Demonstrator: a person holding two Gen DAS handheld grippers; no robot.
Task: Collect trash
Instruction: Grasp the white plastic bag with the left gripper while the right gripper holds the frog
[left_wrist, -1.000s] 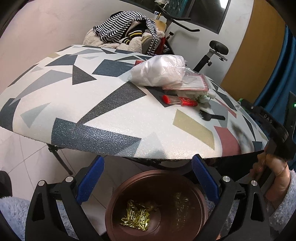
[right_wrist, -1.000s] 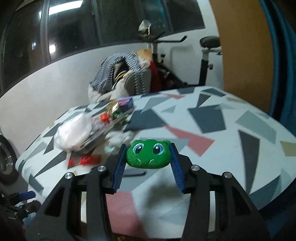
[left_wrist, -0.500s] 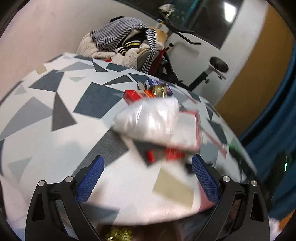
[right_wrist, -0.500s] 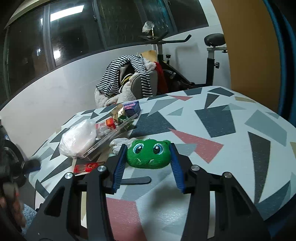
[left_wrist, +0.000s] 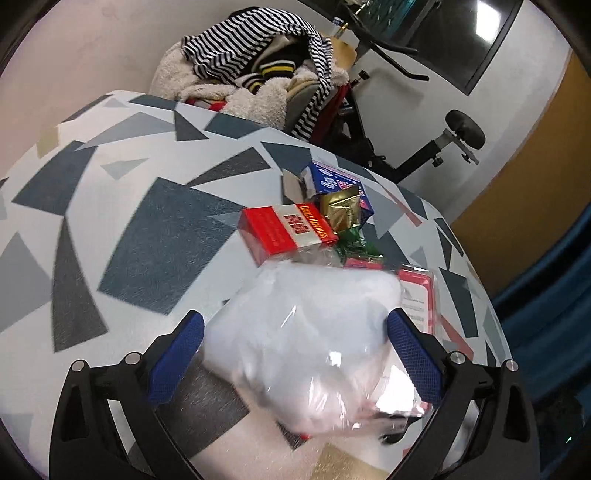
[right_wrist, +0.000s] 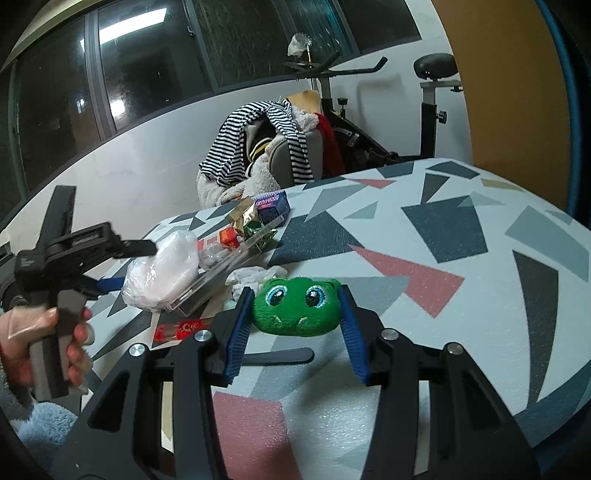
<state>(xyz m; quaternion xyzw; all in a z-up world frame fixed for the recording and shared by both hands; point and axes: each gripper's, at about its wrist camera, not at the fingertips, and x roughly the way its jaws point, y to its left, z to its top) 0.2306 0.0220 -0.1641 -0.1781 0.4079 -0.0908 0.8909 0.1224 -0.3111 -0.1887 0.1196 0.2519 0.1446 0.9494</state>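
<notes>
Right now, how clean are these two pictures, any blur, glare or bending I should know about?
Left wrist view: the white plastic bag between the open left gripper is smeared by motion blur, with glare streaks on its film; the table edge bows from fisheye. Right wrist view: sharper, the green plush toy crisp in the right gripper; ceiling lights glare in the dark windows.

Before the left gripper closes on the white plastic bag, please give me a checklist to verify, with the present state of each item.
1. Left gripper jaws open: ok.
2. White plastic bag between the jaws: ok.
3. Blue pads touching the bag: cannot tell.
4. Red box outside the jaws: ok.
5. Right gripper apart from the bag, holding the green plush toy: ok.
6. Bin in view: not ok.
</notes>
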